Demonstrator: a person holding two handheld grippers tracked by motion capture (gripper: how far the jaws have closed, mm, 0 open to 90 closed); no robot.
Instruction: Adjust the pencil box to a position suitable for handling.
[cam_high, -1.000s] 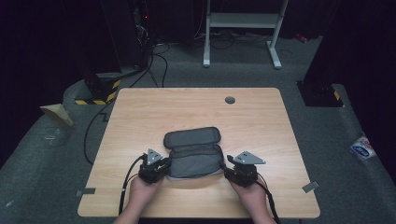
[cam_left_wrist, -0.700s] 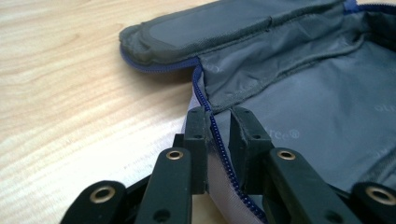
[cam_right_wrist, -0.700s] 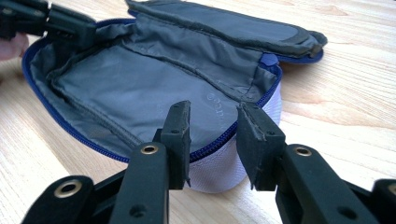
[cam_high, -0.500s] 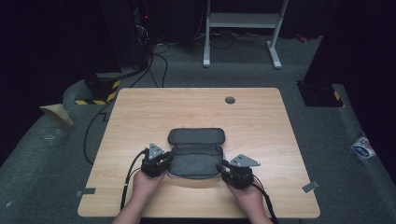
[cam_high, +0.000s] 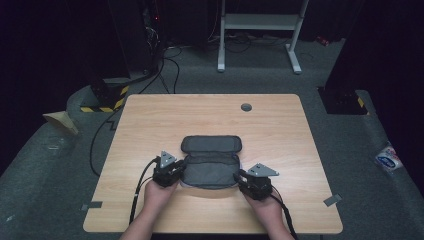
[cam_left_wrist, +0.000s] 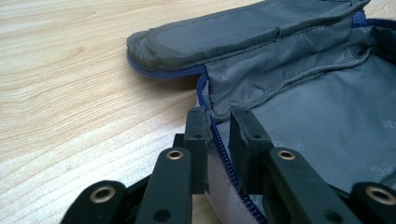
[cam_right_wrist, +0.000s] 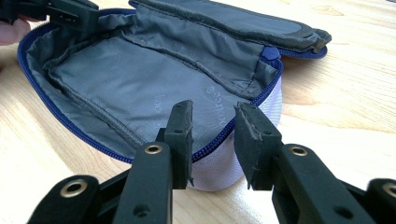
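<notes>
From above the person's side, the high view looks forward and down on the pale wooden table (cam_high: 210, 115). Each gripper view sits low and close — both share the open grey fabric pouch with blue zip (cam_high: 210, 161) (cam_left_wrist: 299, 84) (cam_right_wrist: 140, 74).

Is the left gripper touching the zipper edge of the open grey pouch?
Touching. In the left gripper view, the left gripper has its two jaws closed on the blue zipper edge of the pouch, with the pads pressing it from both sides.

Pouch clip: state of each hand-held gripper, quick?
Left hand-held gripper: shut on the pouch rim.
Right hand-held gripper: jaws just closing, astride the pouch rim, not yet pressing.
</notes>
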